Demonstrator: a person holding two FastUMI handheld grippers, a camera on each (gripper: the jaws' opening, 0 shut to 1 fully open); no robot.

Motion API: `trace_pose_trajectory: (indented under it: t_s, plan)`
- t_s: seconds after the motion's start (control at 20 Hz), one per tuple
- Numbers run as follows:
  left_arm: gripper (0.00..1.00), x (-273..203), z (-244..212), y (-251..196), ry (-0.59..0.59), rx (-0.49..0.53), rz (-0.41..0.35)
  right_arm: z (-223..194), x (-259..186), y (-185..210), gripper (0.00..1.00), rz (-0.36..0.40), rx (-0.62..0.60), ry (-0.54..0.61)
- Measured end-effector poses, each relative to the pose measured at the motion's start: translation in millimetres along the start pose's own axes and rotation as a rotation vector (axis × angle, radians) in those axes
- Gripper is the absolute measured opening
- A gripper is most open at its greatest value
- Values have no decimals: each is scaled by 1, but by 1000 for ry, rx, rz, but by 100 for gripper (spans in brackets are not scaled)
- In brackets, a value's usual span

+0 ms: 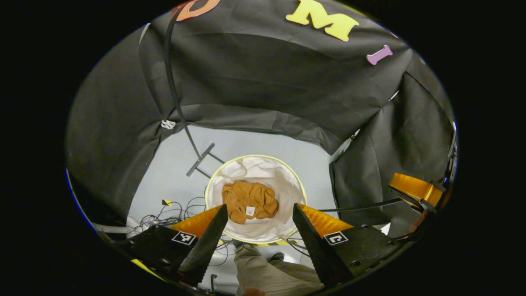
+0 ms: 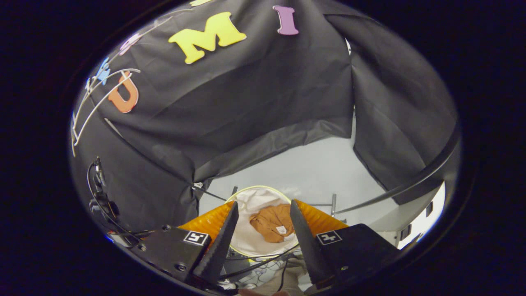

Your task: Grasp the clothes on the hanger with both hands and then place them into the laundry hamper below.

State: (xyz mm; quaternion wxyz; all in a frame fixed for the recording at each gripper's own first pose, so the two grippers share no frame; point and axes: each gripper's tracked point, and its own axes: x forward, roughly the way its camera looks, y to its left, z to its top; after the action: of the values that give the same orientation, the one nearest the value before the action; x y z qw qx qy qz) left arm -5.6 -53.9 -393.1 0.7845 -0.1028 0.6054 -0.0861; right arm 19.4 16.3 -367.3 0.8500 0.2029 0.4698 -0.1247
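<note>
Both sets of jaws are spread and empty above the laundry hamper [image 1: 213, 181]; the brown garment [image 1: 250, 201] lies inside, between them. Floor cables [image 1: 172, 211] could be snagged on lowering.

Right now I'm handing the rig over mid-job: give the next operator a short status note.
Left tongs: open, empty, above the laundry hamper.
Right tongs: open, empty, also above the hamper.
Clothes: a brown garment lies crumpled at the bottom of the white-lined hamper.
Hanger: white wire, bare, up at the booth wall.
Done: garment is in the hamper.
Left: seemingly nothing; just pull both tongs back.
</note>
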Motion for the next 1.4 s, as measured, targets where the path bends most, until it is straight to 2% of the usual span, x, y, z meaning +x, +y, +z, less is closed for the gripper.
trace_pose_trajectory:
  t_s: [0.1,0.15,0.2,0.35,0.45,0.5,0.7,0.9,1.1,1.2,1.3,1.4]
  plan:
    - [97,-20,5,-9,-54,-17,18,12,-21,-11,81,12,-37,-43]
    - [100,-31,8,-15,-84,-22,28,16,-34,-17,83,23,-58,-69]
    - [98,-42,10,-23,-114,-22,35,20,-46,-26,81,25,-78,-92]
    - [100,-84,19,-49,-230,11,44,30,-91,-45,83,49,-126,-178]
    - [100,-115,27,-70,-320,42,48,42,-123,-51,81,75,-152,-241]
    - [97,-134,32,-80,-373,50,54,45,-142,-53,82,87,-165,-272]
    - [97,-222,32,-131,-624,105,8,61,-236,-50,81,173,-228,-461]
    - [100,-312,10,-159,-834,157,32,58,-324,-74,82,235,-285,-638]
    - [100,-371,0,-152,-991,173,117,67,-376,-81,82,283,-303,-764]
    - [100,-396,-6,-147,-1052,177,164,71,-391,-88,82,279,-304,-801]
    - [100,-420,-6,-147,-1126,185,182,72,-406,-93,81,275,-313,-838]
    - [100,-440,-9,-151,-1197,189,166,72,-422,-94,82,274,-325,-886]
